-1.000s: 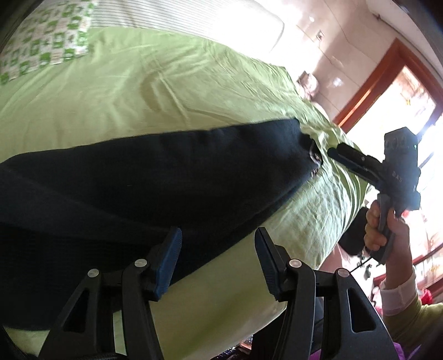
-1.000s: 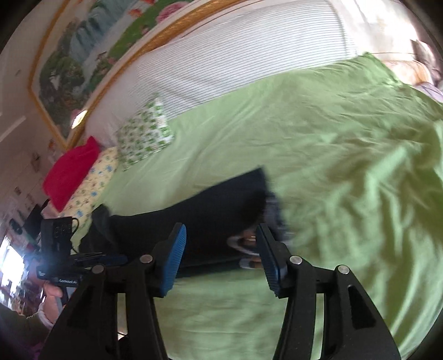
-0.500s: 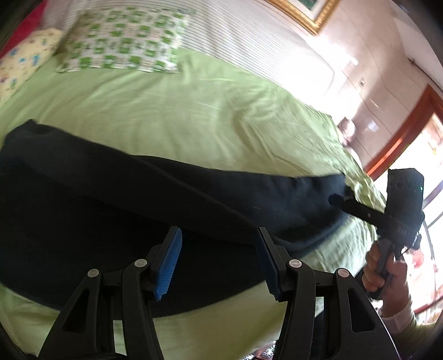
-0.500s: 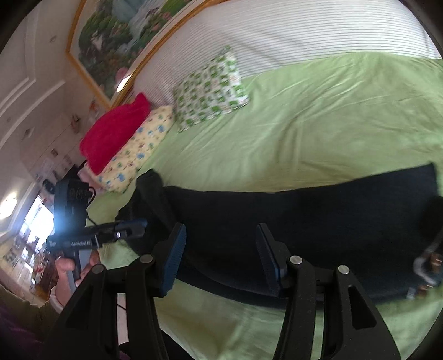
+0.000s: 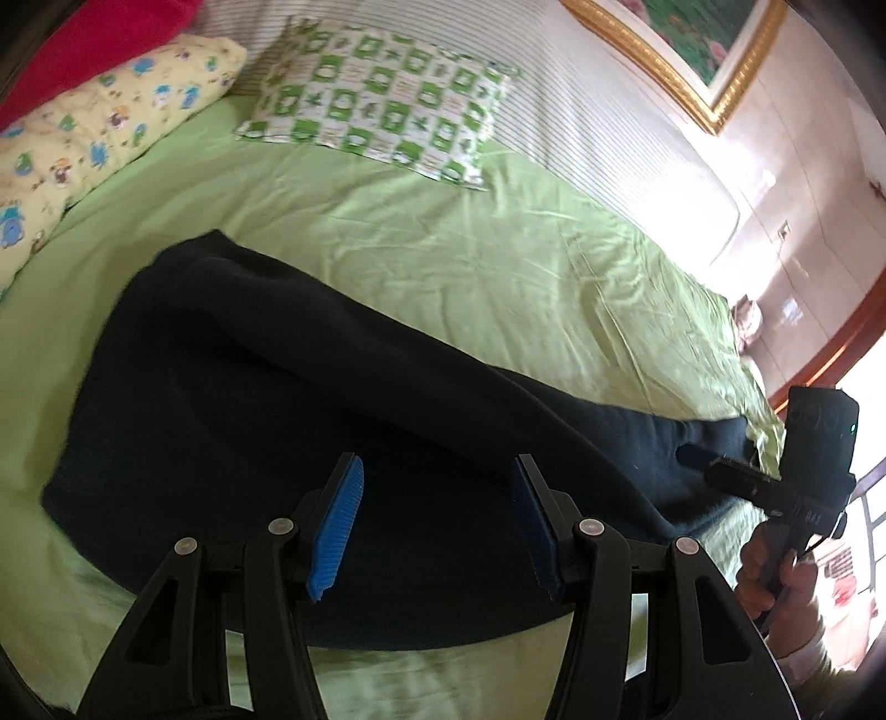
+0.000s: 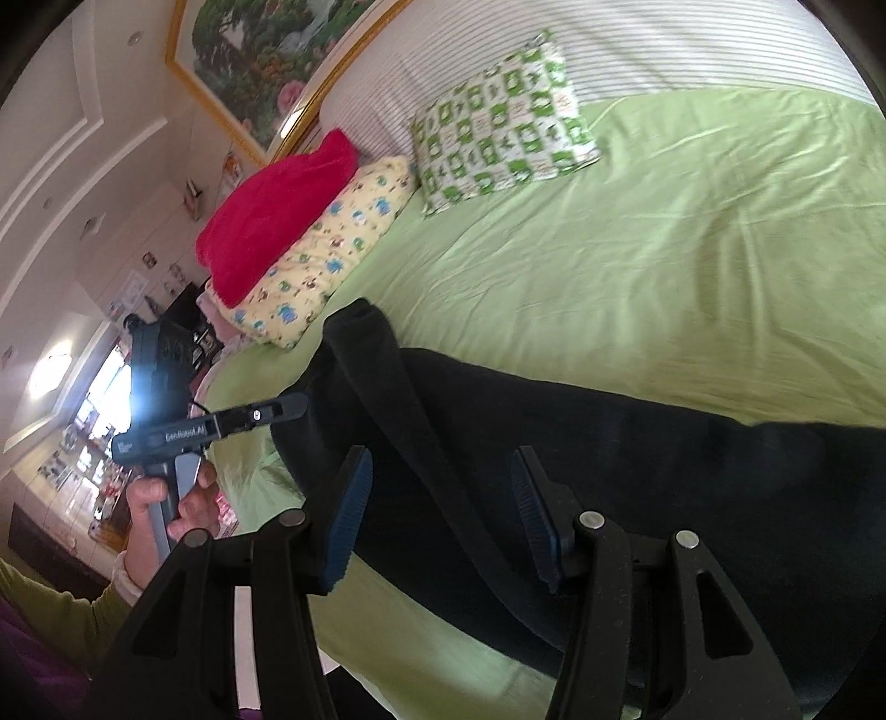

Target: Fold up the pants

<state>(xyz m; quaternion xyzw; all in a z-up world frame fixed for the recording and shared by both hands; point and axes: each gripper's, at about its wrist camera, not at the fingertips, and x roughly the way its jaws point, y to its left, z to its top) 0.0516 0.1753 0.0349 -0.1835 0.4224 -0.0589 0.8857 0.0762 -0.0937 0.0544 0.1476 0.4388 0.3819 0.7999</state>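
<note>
Dark navy pants [image 5: 310, 399] lie stretched along the near side of a green bed sheet [image 5: 443, 249], legs folded together; they also show in the right wrist view [image 6: 609, 459]. My left gripper [image 5: 437, 520] is open and empty, above the wide waist end. My right gripper [image 6: 437, 515] is open and empty, above the middle of the pants. In the left wrist view the right gripper [image 5: 692, 457] hovers at the far leg end. In the right wrist view the left gripper [image 6: 293, 407] hovers at the pants' left end.
A green-checked pillow [image 5: 376, 105], a yellow patterned pillow [image 5: 99, 133] and a red cushion [image 6: 277, 216] lie at the bed's head, against a striped headboard [image 6: 637, 50]. The bed's near edge runs under both grippers. A doorway [image 5: 830, 343] is at the right.
Both wrist views have swung toward the head of the bed, bringing the pillows into sight. Both grippers stayed open and empty. The pants lie in the same place.
</note>
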